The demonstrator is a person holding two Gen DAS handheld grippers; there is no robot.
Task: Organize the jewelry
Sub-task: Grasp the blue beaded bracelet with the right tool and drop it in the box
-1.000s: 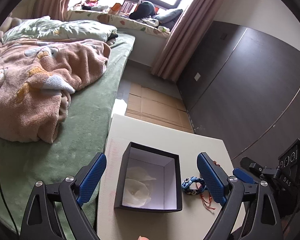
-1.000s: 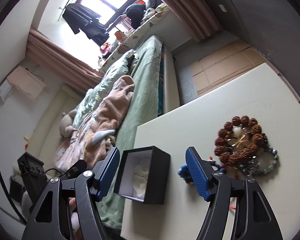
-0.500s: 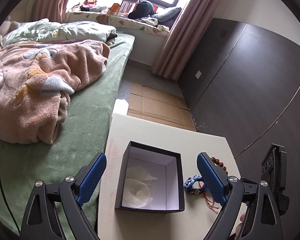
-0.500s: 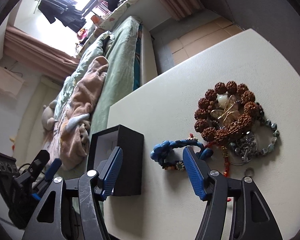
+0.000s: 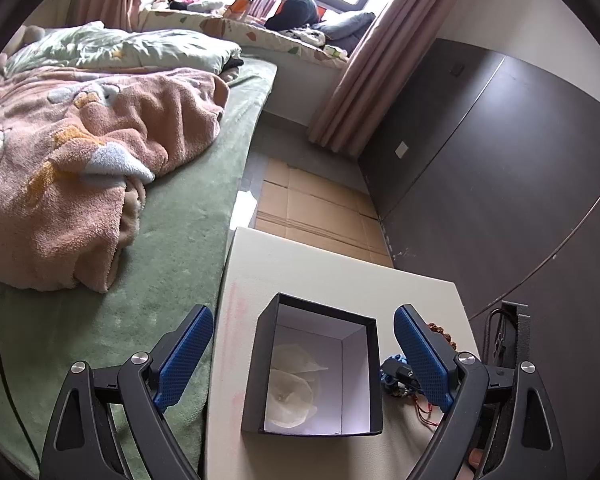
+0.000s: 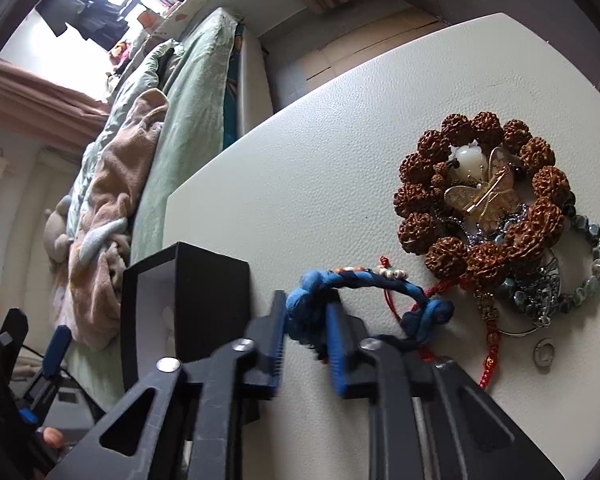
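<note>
Black tongs [image 5: 303, 354], blue textured pads [image 5: 422, 358], silver screws [image 5: 464, 357].

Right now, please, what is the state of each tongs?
Left tongs: open, holding nothing, hovering over the black box.
Right tongs: jaws just closing, now shut on the blue bracelet.

Green-sheeted bed [image 5: 172, 264] under a rumpled pink blanket [image 5: 84, 160] — flattened cardboard [image 5: 316, 212] on the floor beside it

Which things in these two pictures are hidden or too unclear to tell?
- Left wrist view: most of the blue braided bracelet and the brown bead bracelet, behind the left claw's finger.
- Right wrist view: the black box's inside, hidden by its wall.
- Right wrist view: the right claw's pads on the blue braided bracelet, blurred.
</note>
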